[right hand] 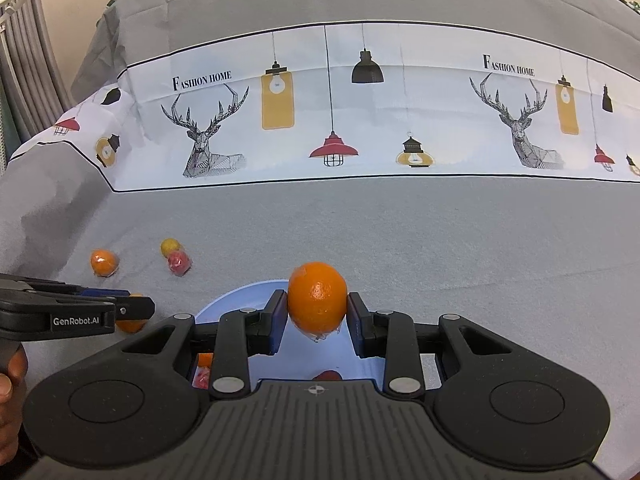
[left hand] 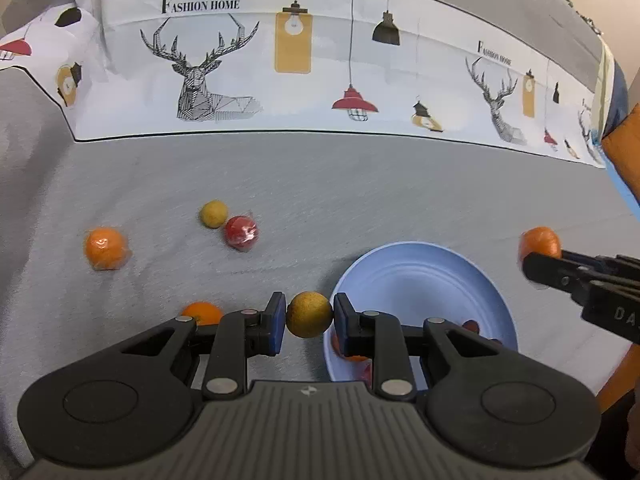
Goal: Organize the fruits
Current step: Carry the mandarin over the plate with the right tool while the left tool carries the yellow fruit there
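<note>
My left gripper [left hand: 309, 317] is shut on a small yellow-brown fruit [left hand: 309, 314], just left of the light blue bowl [left hand: 420, 280]. My right gripper [right hand: 317, 312] is shut on a plastic-wrapped orange [right hand: 317, 300], held above the far rim of the bowl [right hand: 236, 296]. In the left wrist view that orange [left hand: 538, 242] and the right gripper show at the right edge. Red and orange fruits [left hand: 472, 325] lie in the bowl, partly hidden by my fingers. On the cloth lie a wrapped orange [left hand: 105, 249], a yellow fruit [left hand: 214, 213], a red fruit [left hand: 241, 233] and another orange [left hand: 202, 313].
A grey tablecloth [left hand: 360, 184] with a white printed band [left hand: 320, 60] of deer and lamps covers the table. A person's hand [right hand: 10, 384] shows at the left edge of the right wrist view. An orange and blue object [left hand: 624, 148] stands at the right edge.
</note>
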Available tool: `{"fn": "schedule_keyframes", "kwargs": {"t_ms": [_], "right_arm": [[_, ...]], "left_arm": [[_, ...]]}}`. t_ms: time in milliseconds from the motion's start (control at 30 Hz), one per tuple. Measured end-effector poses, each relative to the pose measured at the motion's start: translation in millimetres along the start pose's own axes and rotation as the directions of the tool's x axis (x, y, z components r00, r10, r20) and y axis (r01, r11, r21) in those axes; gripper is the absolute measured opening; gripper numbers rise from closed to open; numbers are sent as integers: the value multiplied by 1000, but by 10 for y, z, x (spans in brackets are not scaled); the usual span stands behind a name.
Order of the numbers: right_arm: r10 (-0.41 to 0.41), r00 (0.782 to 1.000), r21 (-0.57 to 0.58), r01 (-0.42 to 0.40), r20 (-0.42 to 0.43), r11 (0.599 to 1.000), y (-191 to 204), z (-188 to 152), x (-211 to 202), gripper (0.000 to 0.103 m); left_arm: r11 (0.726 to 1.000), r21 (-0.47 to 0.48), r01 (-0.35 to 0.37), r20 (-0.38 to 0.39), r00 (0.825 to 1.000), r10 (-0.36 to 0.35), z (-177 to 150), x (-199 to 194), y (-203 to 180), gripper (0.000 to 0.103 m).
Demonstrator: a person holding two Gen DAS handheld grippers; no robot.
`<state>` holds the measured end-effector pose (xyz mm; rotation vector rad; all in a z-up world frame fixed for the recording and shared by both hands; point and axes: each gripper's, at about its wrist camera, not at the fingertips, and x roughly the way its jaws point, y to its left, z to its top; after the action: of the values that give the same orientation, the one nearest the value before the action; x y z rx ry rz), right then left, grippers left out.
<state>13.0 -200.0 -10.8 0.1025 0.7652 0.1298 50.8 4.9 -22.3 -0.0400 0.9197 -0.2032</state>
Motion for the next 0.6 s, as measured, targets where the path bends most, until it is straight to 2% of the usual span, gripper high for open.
{"fn": "schedule_keyframes", "kwargs": {"t_ms": [100,233,367,600], "right_arm": [[3,1000,4,-3,-1,1000,-8,2,1,34],[8,1000,-1,-8,-4,1000,-5,7,2,34],[12,1000,-8,-12,-13,1000,0,9,4,34],[13,1000,-12,-13,-28,1000,-8,11,26,34]], "left_arm": [[999,13,31,6,1000,-31,-2,-4,-58,28],[995,78,57,12,998,-58,-44,-5,-218,28],[989,134,57,12,998,-59,-99,20,-345,28],[984,168,63,8,998,-66,-142,56,-438,28]]}}
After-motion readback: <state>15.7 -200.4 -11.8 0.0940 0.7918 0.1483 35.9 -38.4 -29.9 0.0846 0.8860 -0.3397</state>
